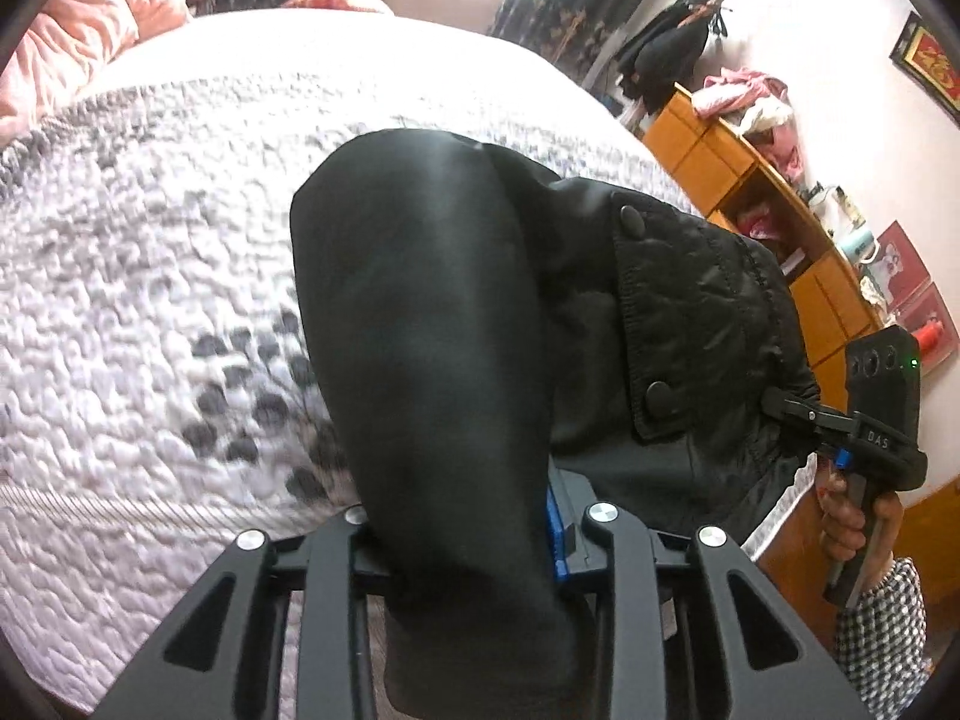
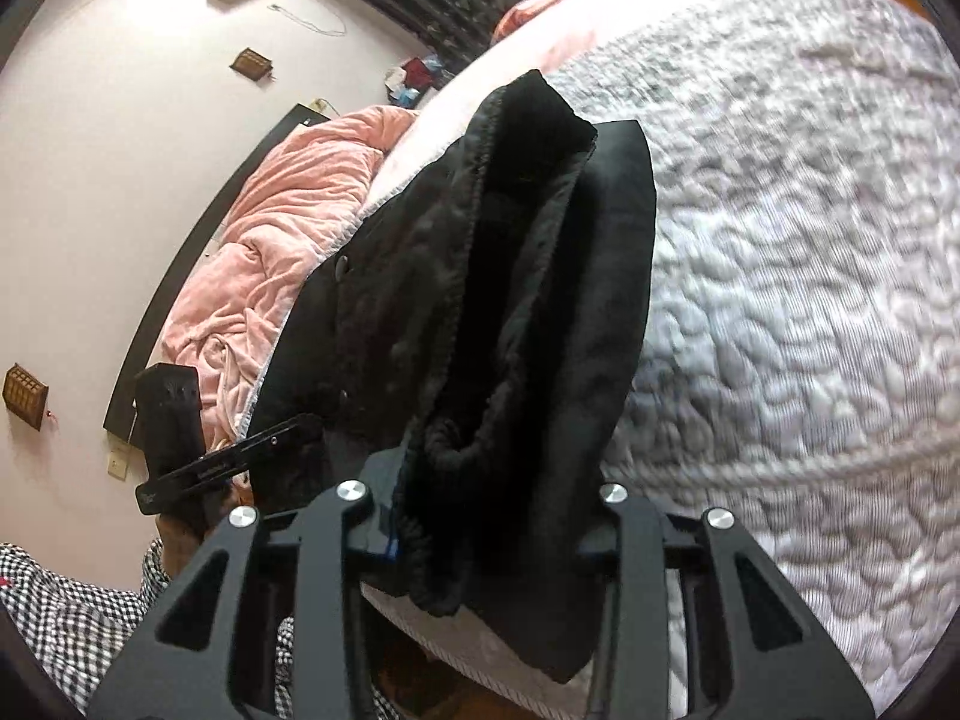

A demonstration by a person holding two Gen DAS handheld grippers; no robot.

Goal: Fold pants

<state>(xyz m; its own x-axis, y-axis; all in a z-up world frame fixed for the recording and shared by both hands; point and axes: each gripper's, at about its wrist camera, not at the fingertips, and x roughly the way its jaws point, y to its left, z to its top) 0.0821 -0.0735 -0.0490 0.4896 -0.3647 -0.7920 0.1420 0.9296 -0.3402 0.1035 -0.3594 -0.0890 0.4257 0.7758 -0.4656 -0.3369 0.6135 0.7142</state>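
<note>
Black pants (image 1: 456, 360) fill the gap of the left claw (image 1: 474, 531), fingers clamped on a smooth pant leg that runs fwd from the claw across the bed (image 1: 150, 252). To its right lies the quilted waist part w/ two snap buttons (image 1: 659, 390). Right claw (image 2: 480, 516) is clamped on the fleecy waistband end of the pants (image 2: 516, 300), garment stretching fwd from it over the white quilted cover. Each claw shows at the other's side, gripping the same pants. Pink blanket (image 2: 270, 264) sits beyond, left of the right claw.
</note>
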